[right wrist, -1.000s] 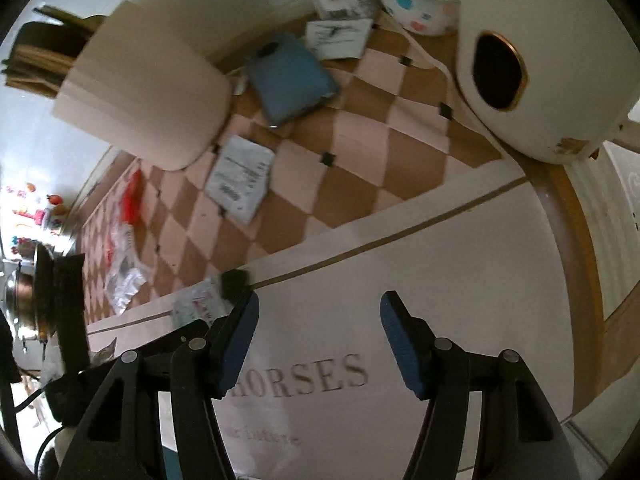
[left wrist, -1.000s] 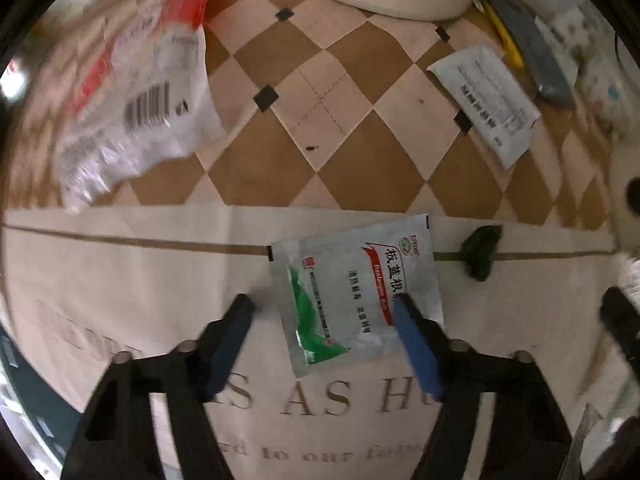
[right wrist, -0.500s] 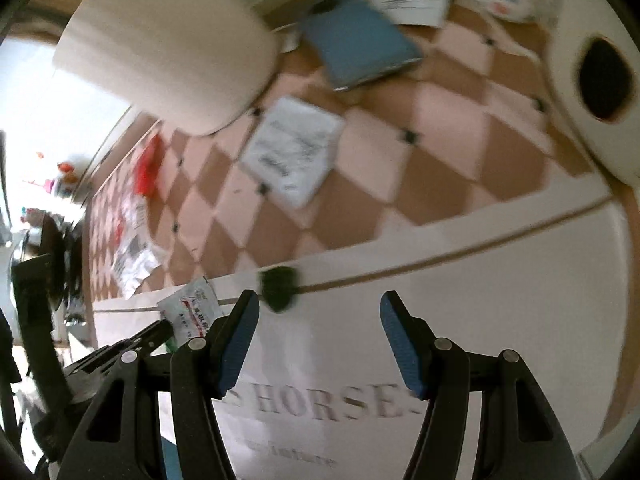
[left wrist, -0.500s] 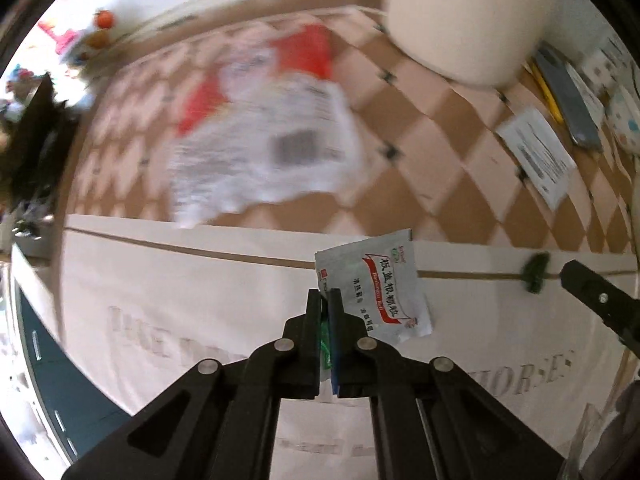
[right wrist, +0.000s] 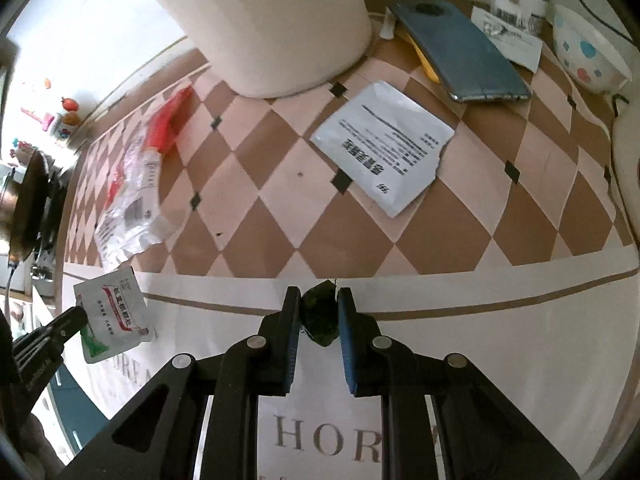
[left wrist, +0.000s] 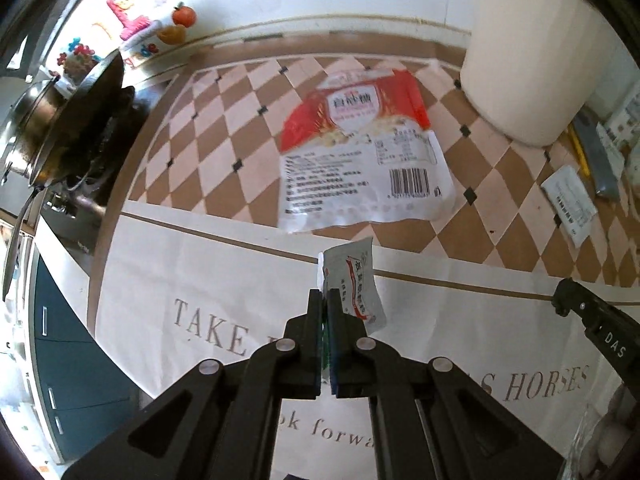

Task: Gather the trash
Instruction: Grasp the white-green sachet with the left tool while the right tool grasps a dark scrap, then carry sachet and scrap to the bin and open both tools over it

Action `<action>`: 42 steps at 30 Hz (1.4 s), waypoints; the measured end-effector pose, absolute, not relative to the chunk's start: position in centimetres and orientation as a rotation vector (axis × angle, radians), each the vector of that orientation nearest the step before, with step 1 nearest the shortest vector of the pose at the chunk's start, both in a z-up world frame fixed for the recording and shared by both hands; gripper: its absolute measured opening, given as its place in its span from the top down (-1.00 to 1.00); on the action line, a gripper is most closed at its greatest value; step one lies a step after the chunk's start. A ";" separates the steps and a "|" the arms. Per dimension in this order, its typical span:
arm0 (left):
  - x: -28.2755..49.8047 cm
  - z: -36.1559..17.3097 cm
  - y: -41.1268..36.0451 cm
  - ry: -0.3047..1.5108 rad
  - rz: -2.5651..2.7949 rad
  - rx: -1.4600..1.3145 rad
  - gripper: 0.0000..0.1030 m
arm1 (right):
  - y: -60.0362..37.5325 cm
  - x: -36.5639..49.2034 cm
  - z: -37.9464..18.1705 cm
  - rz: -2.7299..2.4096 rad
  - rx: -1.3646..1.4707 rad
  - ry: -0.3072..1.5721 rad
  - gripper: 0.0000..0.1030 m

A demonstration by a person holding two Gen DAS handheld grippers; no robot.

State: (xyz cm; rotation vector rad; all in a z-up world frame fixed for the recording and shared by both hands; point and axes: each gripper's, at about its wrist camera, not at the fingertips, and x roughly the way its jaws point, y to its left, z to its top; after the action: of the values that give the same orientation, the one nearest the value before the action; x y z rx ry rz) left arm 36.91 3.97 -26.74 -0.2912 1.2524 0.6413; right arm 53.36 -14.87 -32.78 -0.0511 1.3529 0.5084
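Note:
My left gripper is shut on a small white sachet with red and green print and holds it above the white cloth; the sachet also shows in the right wrist view. My right gripper is closed on a small dark green scrap at the cloth's brown stripe. A large red and white plastic wrapper lies on the checkered surface, also in the right wrist view. A torn white packet lies flat beyond my right gripper and shows at the left wrist view's right edge.
A big cream container stands at the back. A blue-grey phone, a yellow pen, papers and a dotted bowl lie at the right. A wok on a stove is at the left.
My left gripper shut on the sachet and lifted it off the cloth. My right gripper moved to the dark green scrap and closed on it.

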 end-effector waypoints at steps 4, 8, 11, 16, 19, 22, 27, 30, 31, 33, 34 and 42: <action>34.6 -24.6 5.1 1.179 0.642 -0.295 1.00 | -14.1 51.5 -30.2 0.551 -0.053 1.307 0.63; 30.6 -21.9 5.5 1.103 0.639 -0.295 1.00 | -13.3 48.5 -27.4 0.599 -0.059 1.250 0.63; 26.5 -20.4 6.0 1.059 0.640 -0.302 1.00 | -12.4 45.0 -25.3 0.633 -0.061 1.205 0.63; 18.1 -19.3 6.5 1.020 0.641 -0.336 1.00 | -10.9 37.4 -22.6 0.686 -0.054 1.153 0.63; 12.6 -19.7 7.0 1.016 0.655 -0.369 1.00 | -10.3 32.3 -21.7 0.717 -0.052 1.142 0.63; 7.7 -21.2 7.9 1.038 0.683 -0.410 1.00 | -9.2 26.6 -21.9 0.758 -0.066 1.149 0.63; 0.8 -26.7 10.8 1.136 0.754 -0.554 1.00 | -6.9 19.1 -25.3 0.833 -0.137 1.230 0.63; -3.0 -32.1 13.0 1.202 0.779 -0.692 1.00 | -4.9 15.3 -29.3 0.877 -0.204 1.322 0.63; -3.8 -33.9 13.7 1.220 0.784 -0.726 1.00 | -4.2 14.2 -31.0 0.889 -0.230 1.354 0.63; -5.7 -38.8 15.1 1.255 0.788 -0.830 1.00 | -2.5 11.9 -35.0 0.912 -0.282 1.419 0.64; -6.4 -41.0 15.6 1.266 0.778 -0.873 1.00 | -1.7 10.8 -37.0 0.921 -0.314 1.437 0.64; -9.0 -61.8 19.7 1.339 0.739 -1.128 0.99 | 3.5 5.9 -54.8 0.953 -0.423 1.558 0.64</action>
State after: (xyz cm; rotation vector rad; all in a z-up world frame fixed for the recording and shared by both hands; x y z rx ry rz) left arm -9.03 19.72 -61.85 -1.1285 1.3385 0.7387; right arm 5.92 3.45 -54.80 -0.4234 1.5578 0.9533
